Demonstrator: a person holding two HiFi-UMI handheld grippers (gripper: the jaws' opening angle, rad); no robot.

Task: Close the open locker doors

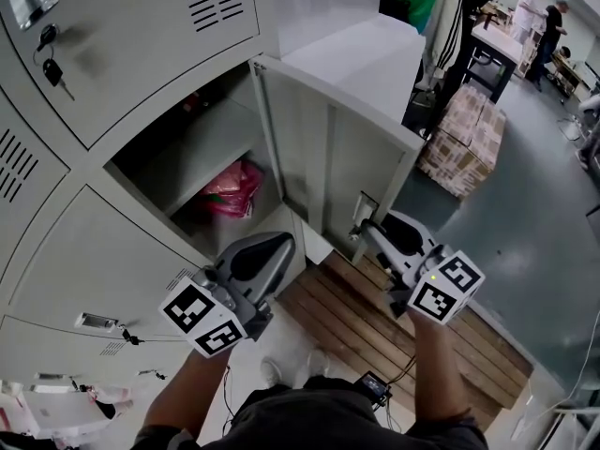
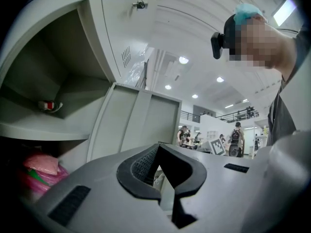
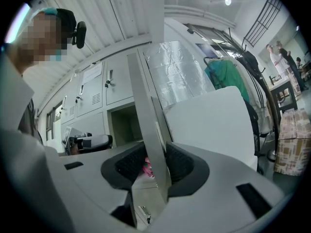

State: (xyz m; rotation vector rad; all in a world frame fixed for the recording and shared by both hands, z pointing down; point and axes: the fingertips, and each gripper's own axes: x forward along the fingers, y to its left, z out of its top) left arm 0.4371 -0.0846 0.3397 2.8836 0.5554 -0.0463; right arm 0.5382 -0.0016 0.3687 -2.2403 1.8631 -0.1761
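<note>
One locker bank [image 1: 131, 26]: it fills the left of the head view. Its other doors in sight are shut, and keys [image 1: 49, 64] hang from the lock of one at far left.
Open door [image 1: 323, 148]: this is the thing you have to close. It is hinged on the right side of its opening and stands out from the bank toward you, roughly square to the face. Its long axis is upright, and the free edge with the latch is the part nearest you.
Open compartment [image 1: 178, 172]: it lies just left of the door, so the door has to swing left to shut.
Right tongs [image 1: 367, 231]: this is your nearer tool. It is spread astride the door's free edge with the panel between the pads. A gap shows on the left pad's side, so you are straddling the door, not pinching it.
Left tongs [image 1: 281, 247]: these are pressed together and hold nothing. They sit near you, in front of the compartment's lower edge and left of the door. By my reading they are in the door's sweep, so draw them clear first.
Pink bag [image 1: 230, 190]: it lies inside the compartment, back from the sill, and looks clear of the door.
</note>
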